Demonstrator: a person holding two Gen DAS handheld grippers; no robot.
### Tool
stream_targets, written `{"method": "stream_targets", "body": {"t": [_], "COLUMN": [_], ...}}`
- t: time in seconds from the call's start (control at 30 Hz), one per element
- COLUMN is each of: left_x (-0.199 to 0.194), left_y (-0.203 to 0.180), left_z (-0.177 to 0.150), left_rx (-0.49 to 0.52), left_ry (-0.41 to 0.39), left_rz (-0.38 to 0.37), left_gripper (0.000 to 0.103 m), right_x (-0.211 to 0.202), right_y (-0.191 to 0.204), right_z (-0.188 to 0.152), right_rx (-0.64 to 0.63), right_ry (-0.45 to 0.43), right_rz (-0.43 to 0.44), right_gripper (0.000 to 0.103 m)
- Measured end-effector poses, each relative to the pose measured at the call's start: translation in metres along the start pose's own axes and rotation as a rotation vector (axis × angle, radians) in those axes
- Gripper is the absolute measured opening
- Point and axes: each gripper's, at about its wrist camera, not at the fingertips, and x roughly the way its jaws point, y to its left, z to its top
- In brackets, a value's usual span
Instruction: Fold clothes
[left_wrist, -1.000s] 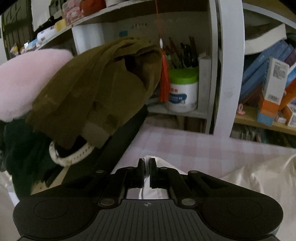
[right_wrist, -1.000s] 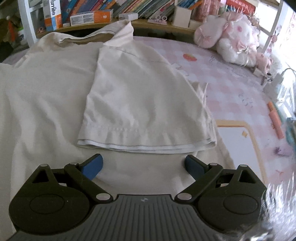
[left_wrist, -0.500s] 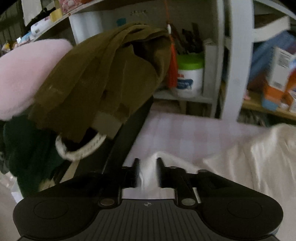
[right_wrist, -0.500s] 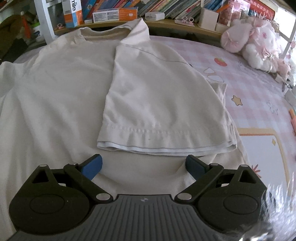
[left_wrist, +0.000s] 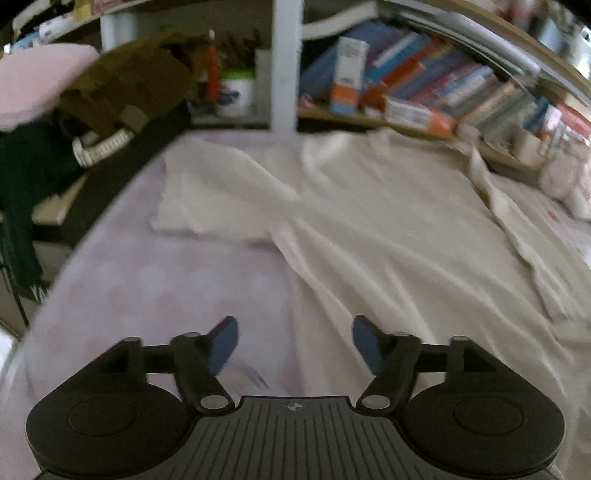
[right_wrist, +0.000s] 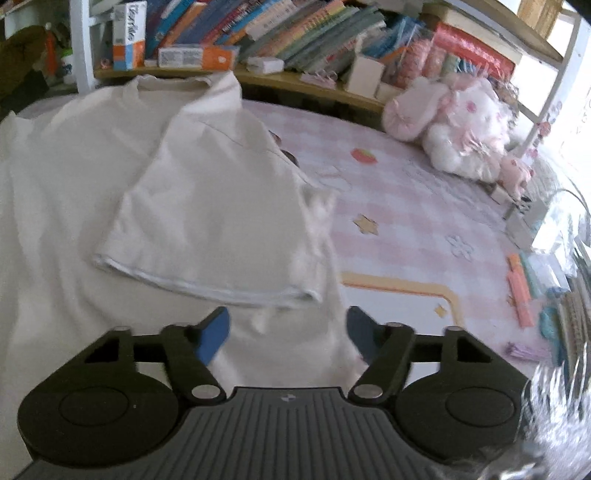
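Note:
A cream shirt (left_wrist: 388, 229) lies spread on the pink checked table cover (left_wrist: 166, 288), its left sleeve (left_wrist: 218, 192) flat at the far left. My left gripper (left_wrist: 293, 343) hovers low at the shirt's left edge, its jaws opening, with only table cover and the shirt's border under the gap. In the right wrist view the shirt (right_wrist: 55, 221) has its right sleeve (right_wrist: 210, 206) folded onto the body. My right gripper (right_wrist: 287, 332) sits over the cloth just below that sleeve's hem. Its jaws are closing around a small pucker of fabric, and the pads stand apart from it.
A shelf of books (right_wrist: 258, 29) and boxes runs along the back. Pink plush toys (right_wrist: 454, 129) sit at the back right. Pens and stationery (right_wrist: 521, 291) lie at the right edge. An olive garment (left_wrist: 133, 85) and a pink cushion (left_wrist: 33, 85) hang over the dark table edge at left.
The left gripper was shut on white cloth, then let go, opened wide and swung right so the whole shirt shows. The right gripper's jaws have narrowed and it has shifted slightly.

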Motion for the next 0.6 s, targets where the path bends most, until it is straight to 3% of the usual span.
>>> {"method": "stream_targets", "body": {"t": [0.23,0.37,0.43,0.5,0.6], "left_x": [0.001,0.001,0.000,-0.001,-0.001], "left_y": [-0.022,-0.027,-0.030,-0.030,-0.027], "left_z": [-0.021,-0.027,-0.028,-0.027,-0.025], "left_rx": [-0.040,-0.045,-0.042,-0.048,-0.062], "left_ry": [0.085,0.085,0.080,0.077,0.074], "left_rz": [-0.012,0.002,0.015,0.022,0.027], "left_gripper": [0.078,0.076,0.070,0.058,0.037], "right_x": [0.006,0.004,0.002,0.001,0.000], "right_y": [-0.037,-0.046,-0.048,-0.048,-0.050], "right_z": [-0.021,-0.029,-0.031,-0.032,-0.033], "right_rx": [0.082,0.129,0.143,0.134,0.122], "right_ry": [0.078,0.079,0.079,0.081,0.083], "right_rz": [0.035,0.095,0.124,0.134,0.142], "right_gripper": [0.037,0.029,0.017,0.010,0.007]}}
